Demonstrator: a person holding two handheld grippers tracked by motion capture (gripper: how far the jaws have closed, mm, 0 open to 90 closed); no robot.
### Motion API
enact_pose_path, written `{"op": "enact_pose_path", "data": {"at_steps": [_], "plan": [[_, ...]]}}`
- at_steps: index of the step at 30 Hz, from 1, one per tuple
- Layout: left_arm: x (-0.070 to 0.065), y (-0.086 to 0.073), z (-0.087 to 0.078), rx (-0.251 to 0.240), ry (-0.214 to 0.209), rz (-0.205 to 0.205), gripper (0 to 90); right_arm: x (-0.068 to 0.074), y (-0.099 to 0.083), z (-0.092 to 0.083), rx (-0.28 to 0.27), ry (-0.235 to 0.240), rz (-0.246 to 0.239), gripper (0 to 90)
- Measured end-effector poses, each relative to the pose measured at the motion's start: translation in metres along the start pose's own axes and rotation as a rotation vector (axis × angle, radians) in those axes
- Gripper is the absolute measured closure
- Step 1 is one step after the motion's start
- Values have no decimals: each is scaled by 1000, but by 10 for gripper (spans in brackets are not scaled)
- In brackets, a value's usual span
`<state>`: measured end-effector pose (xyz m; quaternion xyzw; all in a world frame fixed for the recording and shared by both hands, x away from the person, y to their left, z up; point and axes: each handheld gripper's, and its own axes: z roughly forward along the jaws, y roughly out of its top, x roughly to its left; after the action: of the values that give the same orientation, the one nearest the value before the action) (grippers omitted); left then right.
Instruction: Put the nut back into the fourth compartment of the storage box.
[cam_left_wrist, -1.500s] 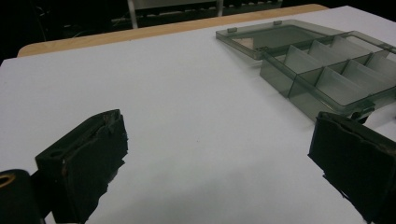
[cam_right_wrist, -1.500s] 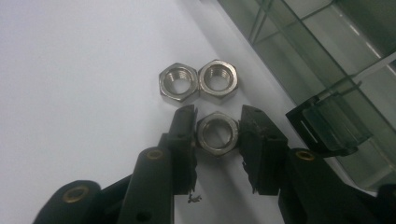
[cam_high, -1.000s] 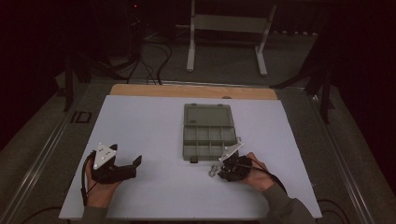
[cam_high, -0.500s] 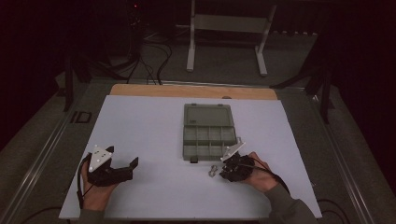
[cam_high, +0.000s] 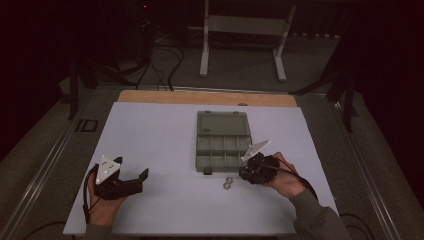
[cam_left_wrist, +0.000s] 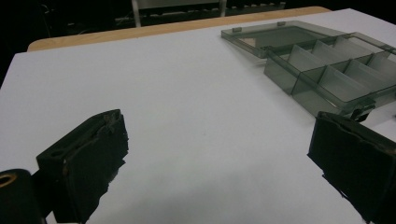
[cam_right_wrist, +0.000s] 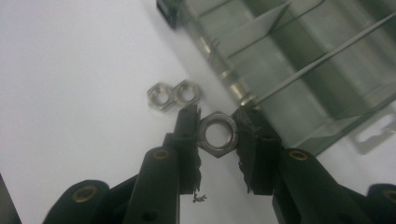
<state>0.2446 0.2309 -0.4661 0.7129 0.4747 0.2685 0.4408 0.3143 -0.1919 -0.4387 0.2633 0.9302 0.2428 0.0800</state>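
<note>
In the right gripper view my right gripper (cam_right_wrist: 217, 133) is shut on a steel hex nut (cam_right_wrist: 217, 134), held flat between its black pads above the white sheet. Two more hex nuts (cam_right_wrist: 173, 94) lie side by side on the sheet just beyond it. The clear grey compartment box (cam_high: 221, 137) stands open at the table's middle, its front corner close to the right gripper (cam_high: 248, 173). The pair of loose nuts (cam_high: 228, 183) lies left of that gripper. My left gripper (cam_high: 140, 180) stands open at the front left with nothing between its jaws; its view shows the box (cam_left_wrist: 327, 60) far to the right.
A white sheet (cam_high: 150, 135) covers the table, with a wooden edge (cam_high: 205, 97) at the back. A metal stand (cam_high: 245, 30) and cables sit on the floor beyond. A small dark latch (cam_high: 206, 171) juts from the box's front wall.
My right gripper has risen a little off the sheet with the nut in it. The left hand has shifted slightly and stays open.
</note>
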Motion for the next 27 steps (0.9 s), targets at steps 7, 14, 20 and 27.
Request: {"op": "enact_pose_path", "data": {"at_steps": [7, 14, 20, 27], "plan": [[0, 0, 0, 1, 0, -1, 44, -11, 13, -11, -27, -16, 8, 703], [0, 0, 1, 2, 2, 0, 45, -22, 25, -15, -51, -32, 31, 703], [1, 0, 1, 3, 3, -2, 45, -29, 33, -17, -59, -42, 43, 703], [1, 0, 1, 3, 2, -3, 45, -39, 38, -17, -69, -57, 65, 704]]}}
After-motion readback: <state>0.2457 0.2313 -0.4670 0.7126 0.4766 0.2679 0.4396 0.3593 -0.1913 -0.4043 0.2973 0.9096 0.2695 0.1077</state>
